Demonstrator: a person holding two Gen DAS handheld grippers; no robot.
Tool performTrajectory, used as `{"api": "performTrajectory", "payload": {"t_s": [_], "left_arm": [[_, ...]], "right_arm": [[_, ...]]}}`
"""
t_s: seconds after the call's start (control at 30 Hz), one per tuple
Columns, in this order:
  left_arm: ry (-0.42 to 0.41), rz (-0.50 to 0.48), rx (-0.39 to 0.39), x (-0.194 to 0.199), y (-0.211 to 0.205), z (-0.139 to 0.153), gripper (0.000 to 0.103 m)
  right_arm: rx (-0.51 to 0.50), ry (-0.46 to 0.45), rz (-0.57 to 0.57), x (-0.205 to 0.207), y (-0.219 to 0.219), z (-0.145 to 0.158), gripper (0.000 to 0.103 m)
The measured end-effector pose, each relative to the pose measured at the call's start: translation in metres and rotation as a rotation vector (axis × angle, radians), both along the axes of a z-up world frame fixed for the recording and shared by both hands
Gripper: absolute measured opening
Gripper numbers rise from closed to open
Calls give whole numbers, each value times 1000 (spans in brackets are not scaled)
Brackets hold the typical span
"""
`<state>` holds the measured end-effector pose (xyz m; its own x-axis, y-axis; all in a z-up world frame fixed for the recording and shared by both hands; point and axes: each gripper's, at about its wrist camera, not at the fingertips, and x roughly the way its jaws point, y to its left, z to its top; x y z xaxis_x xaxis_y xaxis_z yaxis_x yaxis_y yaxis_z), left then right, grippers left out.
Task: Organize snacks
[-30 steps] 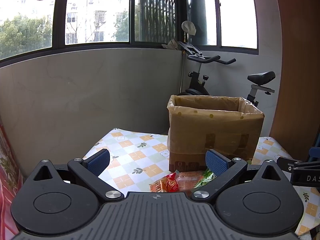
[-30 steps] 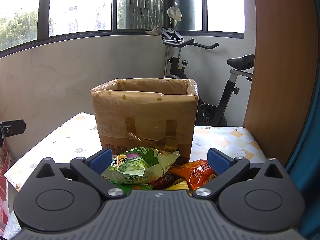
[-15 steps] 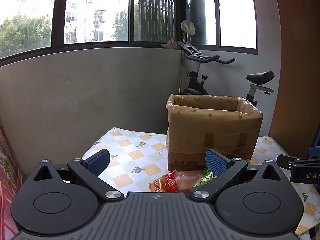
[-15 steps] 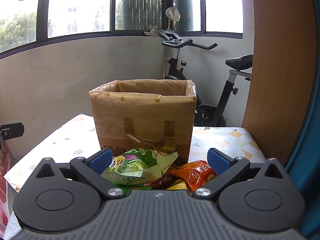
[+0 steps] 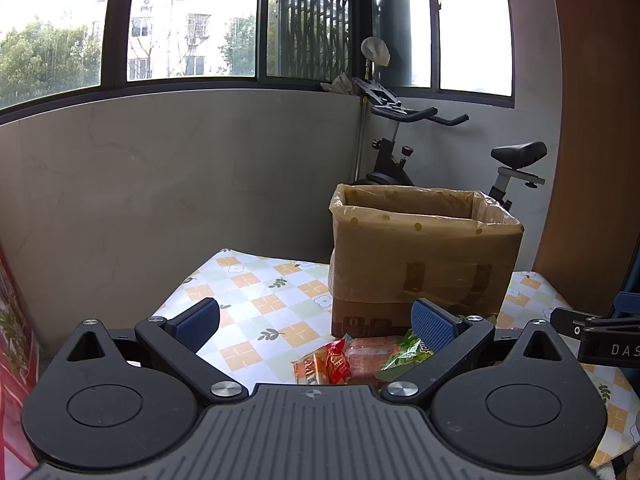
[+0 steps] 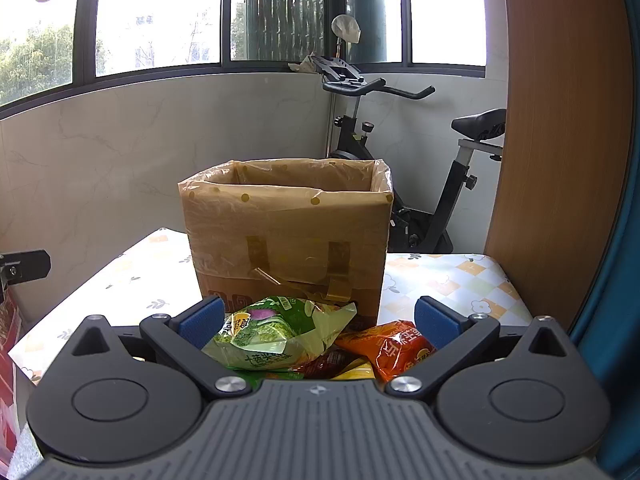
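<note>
A tall cardboard box [image 5: 424, 256] lined with a clear plastic bag stands open on the checked tablecloth; it also shows in the right wrist view [image 6: 286, 236]. Snack packets lie in a pile in front of it: a red and orange packet [image 5: 322, 366], a green packet [image 6: 272, 332] and an orange packet [image 6: 396, 348]. My left gripper [image 5: 314, 320] is open and empty, above the table left of the pile. My right gripper [image 6: 318, 318] is open and empty, just behind and above the pile, with the green packet between its fingers' lines.
The table [image 5: 256, 304] has a flowered checked cloth. An exercise bike [image 6: 424, 168] stands behind the table by the grey wall. A wooden panel [image 6: 560, 140] rises at the right. A red patterned object [image 5: 12, 320] is at the far left edge.
Both views have shifted slightly; the box sits a touch lower and nearer in frame. Both grippers stay open and nothing on the table has moved.
</note>
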<state>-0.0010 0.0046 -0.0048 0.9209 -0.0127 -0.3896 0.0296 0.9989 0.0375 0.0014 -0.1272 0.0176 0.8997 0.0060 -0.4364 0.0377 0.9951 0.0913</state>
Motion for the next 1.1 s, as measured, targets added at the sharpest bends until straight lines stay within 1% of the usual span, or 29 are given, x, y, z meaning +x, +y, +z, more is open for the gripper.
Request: {"api": "performTrajectory", "payload": {"t_s": [0.83, 1.1], "left_arm": [[16, -9, -7, 1, -1, -3, 103], [39, -6, -11, 2, -2, -7, 103]], "right_arm": [[-2, -2, 1, 0, 0, -1, 103], [-1, -1, 1, 0, -1, -2, 103]]}}
